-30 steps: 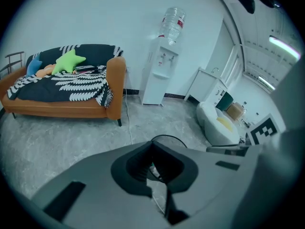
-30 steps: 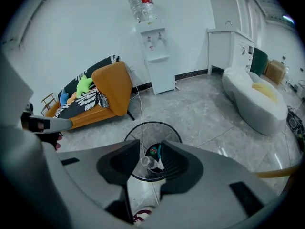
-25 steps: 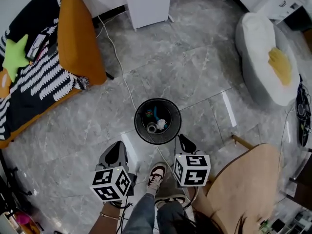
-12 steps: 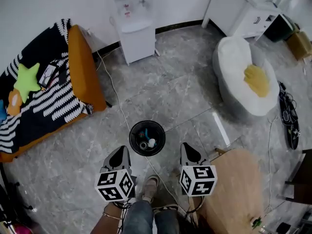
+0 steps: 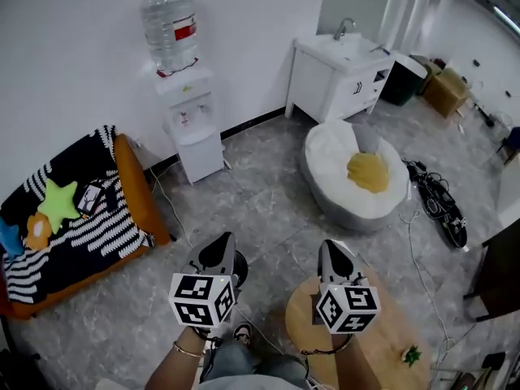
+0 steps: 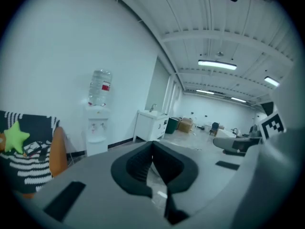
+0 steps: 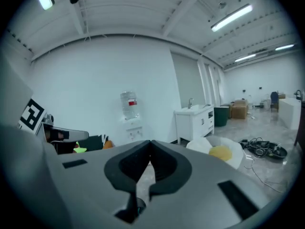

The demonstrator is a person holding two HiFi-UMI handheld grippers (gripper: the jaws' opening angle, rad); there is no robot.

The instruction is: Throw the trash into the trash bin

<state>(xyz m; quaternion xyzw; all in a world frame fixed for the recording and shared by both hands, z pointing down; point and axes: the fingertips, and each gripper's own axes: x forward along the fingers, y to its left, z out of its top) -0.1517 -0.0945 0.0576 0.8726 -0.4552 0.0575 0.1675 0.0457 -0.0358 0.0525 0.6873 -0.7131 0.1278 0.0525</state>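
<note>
Grey marble floor [image 5: 260,193] lies open ahead, ringed by furniture. Far left is an orange sofa [image 5: 138,193] under a striped blanket [image 5: 81,234] with a green star cushion [image 5: 58,204]. A water dispenser [image 5: 191,132] carrying a bottle [image 5: 171,29] stands at the far wall. A white sink cabinet [image 5: 337,75] is far right. A white beanbag [image 5: 333,177] holds a yellow cushion [image 5: 367,171]. Cables [image 5: 435,205] lie right of the beanbag. A round wooden table [image 5: 398,331] sits near right, under the right gripper [image 5: 335,254]. The left gripper [image 5: 219,249] hovers beside it. Both are clenched on nothing. A dark edge [image 5: 240,266] just right of the left gripper may be the trash bin, mostly hidden, contents unseen.
</note>
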